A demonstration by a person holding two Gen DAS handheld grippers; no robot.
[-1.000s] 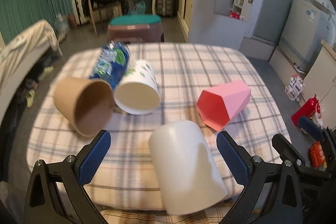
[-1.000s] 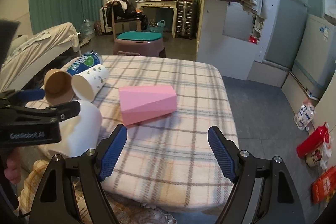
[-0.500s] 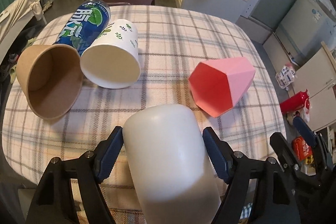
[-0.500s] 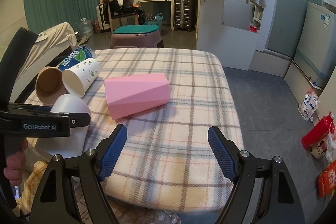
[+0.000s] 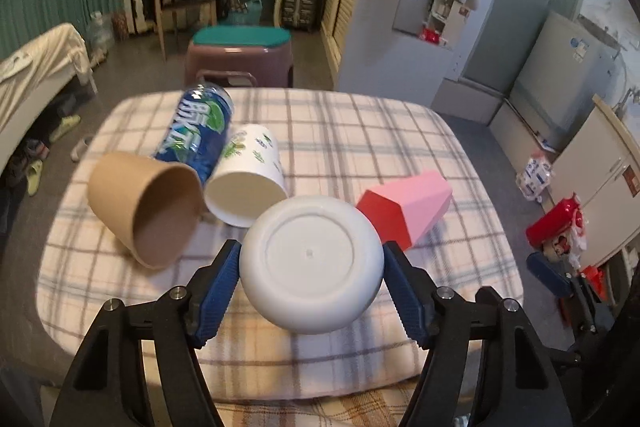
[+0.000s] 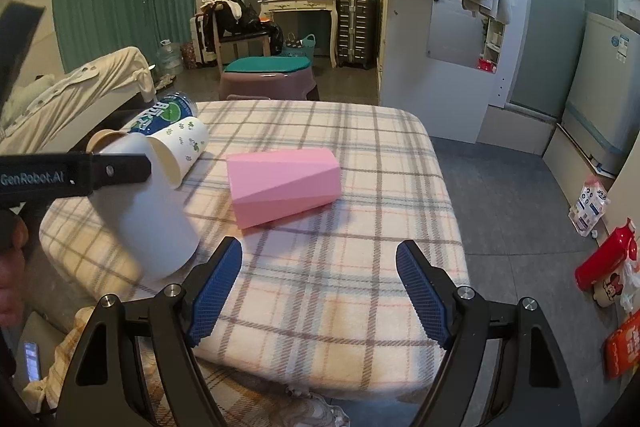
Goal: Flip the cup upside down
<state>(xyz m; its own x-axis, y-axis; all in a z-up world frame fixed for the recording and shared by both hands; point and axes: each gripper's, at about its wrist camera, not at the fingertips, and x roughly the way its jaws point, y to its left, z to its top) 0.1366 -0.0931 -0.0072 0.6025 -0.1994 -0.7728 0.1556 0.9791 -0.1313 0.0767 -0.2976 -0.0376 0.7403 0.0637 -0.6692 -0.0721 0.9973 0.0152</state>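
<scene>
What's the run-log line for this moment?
left hand-held gripper: shut on white cup, base up, tilted | right hand-held gripper: open, idle | pink cup: lying on table

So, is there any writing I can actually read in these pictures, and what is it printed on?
"GenRobot.AI": white letters on the black side of the left tool, seen from the right wrist view.
Blue can: large white characters, too blurred and tilted to read.
Fridge sticker: too small to read.
Orange packet on the floor: print too blurred to read.
White cup, held in the left tool: no text.
</scene>
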